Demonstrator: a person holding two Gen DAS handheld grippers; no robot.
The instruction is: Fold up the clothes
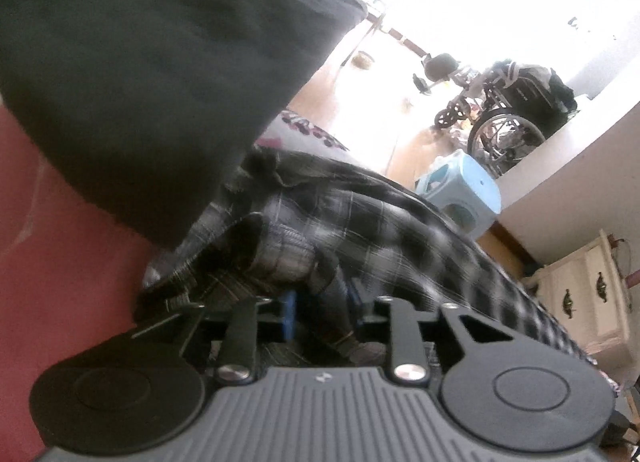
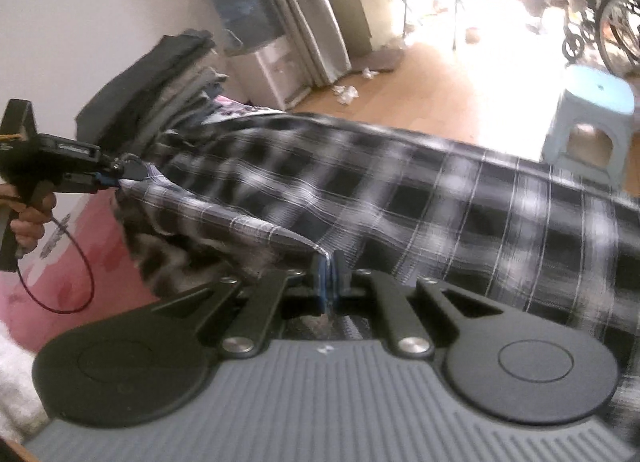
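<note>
One plaid garment (image 2: 400, 198), black, grey and white check, is the work piece. It lies spread over the pink bed cover (image 1: 60, 242) and is raised along its near edge between the two tools.

Handling (judgement): thin woven cloth, light, limp and not fragile. It sags wherever it is unsupported, so it wants two holds on one hem or seam line, kept well apart and taut. A doubled edge or seam should give a surer pinch than a single layer.

Surroundings:
- Stack of dark folded clothes (image 2: 160, 74) at the far end of the bed, just beside the plaid. It fills the upper left of the left wrist view. Judgement: this is the main obstacle, since a fold swung that way could drag into it.
- Wheelchair (image 1: 508, 118), blue stool (image 2: 596, 110) and cream drawer cabinet (image 1: 580, 294) stand on the floor, well apart from the cloth.

Tools:
- Right gripper (image 2: 328, 282): jaws closed on the plaid's edge, a fold of cloth pinched between the blue pads.
- Left gripper (image 1: 320, 302): jaws stand partly apart with bunched plaid between them. I cannot tell whether the pads press on it. The right wrist view shows a corner of cloth at its tip, blurred.
- A person's hand (image 2: 32, 218) grasps the left tool's handle, and a red cable (image 2: 68, 262) loops below it, near the cloth. Possible snag.
</note>
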